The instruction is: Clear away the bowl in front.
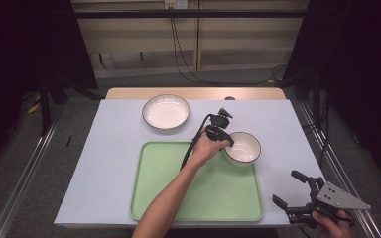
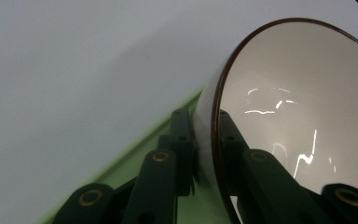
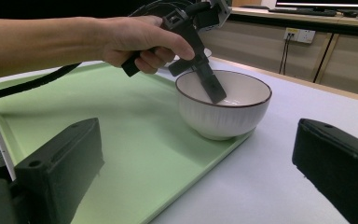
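plate (image 1: 166,111) sitting beyond green tray (image 1: 158,198), off its far edge, white with dark rim. left gripper (image 1: 226,141) pinching rim of small bowl (image 1: 244,148), one jaw inside, one outside wall, clamped tight. bowl's at tray's far right corner, base half on tray lip, half on table (image 1: 99,163) from what I can tell. right gripper (image 1: 297,191) way off tray's near right corner, jaws spread wide, nothing in them.
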Demonstrator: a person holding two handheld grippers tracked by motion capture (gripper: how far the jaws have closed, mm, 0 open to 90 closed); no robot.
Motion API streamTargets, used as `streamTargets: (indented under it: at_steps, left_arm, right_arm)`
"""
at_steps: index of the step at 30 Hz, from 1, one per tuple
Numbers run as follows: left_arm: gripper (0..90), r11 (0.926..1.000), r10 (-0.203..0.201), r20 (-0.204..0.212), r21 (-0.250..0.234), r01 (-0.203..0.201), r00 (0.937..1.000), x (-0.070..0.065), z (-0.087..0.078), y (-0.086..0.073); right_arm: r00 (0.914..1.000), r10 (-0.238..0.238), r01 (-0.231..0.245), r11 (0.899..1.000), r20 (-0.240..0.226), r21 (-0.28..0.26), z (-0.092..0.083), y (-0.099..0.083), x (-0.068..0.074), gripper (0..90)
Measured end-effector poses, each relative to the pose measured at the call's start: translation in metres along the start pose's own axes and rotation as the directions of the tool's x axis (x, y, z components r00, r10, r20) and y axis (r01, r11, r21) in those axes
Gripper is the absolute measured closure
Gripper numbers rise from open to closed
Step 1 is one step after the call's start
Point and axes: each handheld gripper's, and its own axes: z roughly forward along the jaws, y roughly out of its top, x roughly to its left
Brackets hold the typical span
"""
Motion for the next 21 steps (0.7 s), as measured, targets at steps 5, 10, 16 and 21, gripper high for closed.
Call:
streamTargets:
  at_steps: [5,10,16,21]
  left_arm:
    - [78.0,1.0,0.007,0.009,-0.006,-0.007,0.9999,0.0,0.0,-0.001]
    - [57.7,0.9995,0.007,0.009,-0.032,-0.007,0.9999,0.003,-0.002,-0.004]
    - [20.4,0.9942,0.027,-0.028,-0.104,-0.03,0.9993,0.002,-0.013,-0.006]
    - [3.6,0.9821,0.049,-0.011,-0.182,-0.05,0.9987,0.003,-0.026,-0.013]
  right_arm:
    - [1.0,0.001,-0.001,1.0,-0.002,0.001,0.0,0.0,0.0,1.7]
    - [1.0,0.0,0.0,1.0,-0.001,0.0,0.0,0.0,0.0,1.7]
    - [1.0,0.001,-0.001,1.0,-0.001,0.0,0.0,0.0,0.0,1.7]
    - [1.0,0.001,-0.001,1.0,-0.003,0.001,0.0,0.0,0.0,1.7]
